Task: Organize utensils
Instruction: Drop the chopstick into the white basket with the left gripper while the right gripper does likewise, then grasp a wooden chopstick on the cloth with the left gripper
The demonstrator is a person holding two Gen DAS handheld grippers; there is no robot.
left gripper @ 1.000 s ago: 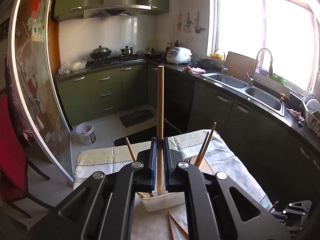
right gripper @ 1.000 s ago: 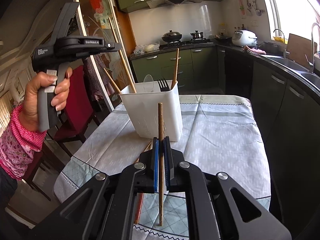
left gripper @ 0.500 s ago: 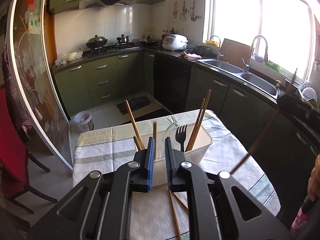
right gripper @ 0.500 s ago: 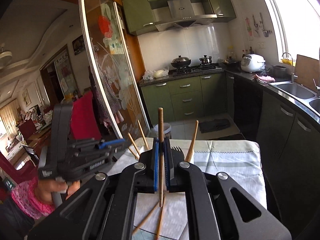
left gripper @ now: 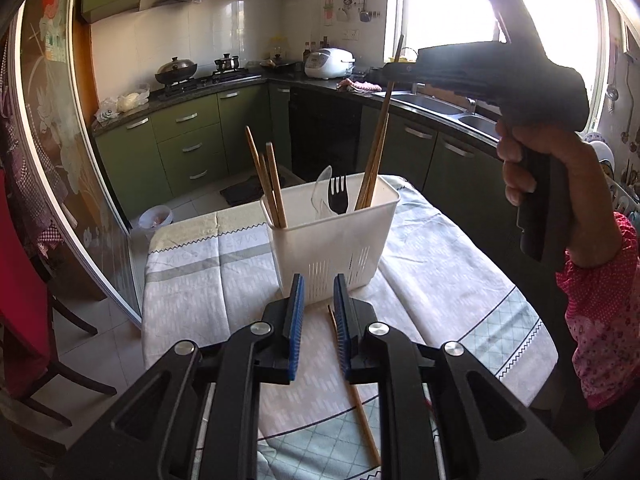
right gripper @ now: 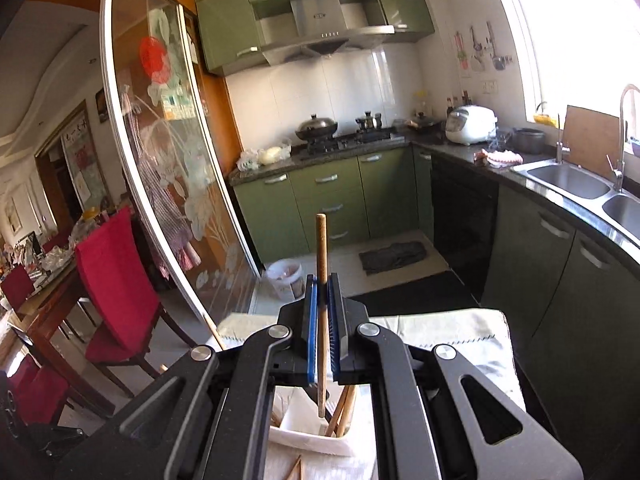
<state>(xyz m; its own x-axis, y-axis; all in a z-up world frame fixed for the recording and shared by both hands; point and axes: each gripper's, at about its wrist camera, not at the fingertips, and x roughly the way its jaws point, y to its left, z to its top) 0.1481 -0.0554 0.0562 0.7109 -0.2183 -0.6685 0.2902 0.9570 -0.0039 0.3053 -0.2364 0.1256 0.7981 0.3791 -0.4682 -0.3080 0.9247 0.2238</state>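
**Two grippers, one chopstick left to drop in**

Two things sit nearest in our left view: the left gripper, its blue pads apart with nothing between them, and a loose chopstick lying on the table just under its right finger. Our left jaws have just been opening, and they stand released and empty. We judge the gripper points down at the cloth because that stray stick is the next one to collect; at least one more lies at the bottom edge of the right view.

Just beyond stands the white utensil holder, upright on the tablecloth. Inside it we see chopsticks leaning at the left end, a black fork and a clear spoon in the middle, and more chopsticks leaning at the right end. Handles down and tips up keeps them sorted and easy to pull.

Above the holder's right end we hold our right gripper, clenched on a wooden chopstick. The stick stands nearly vertical, its lower tip over the holder's opening beside the sticks already there, so it should slide straight in once the pads part.

Farther back, green cabinets, a stove and a sink line the kitchen walls.
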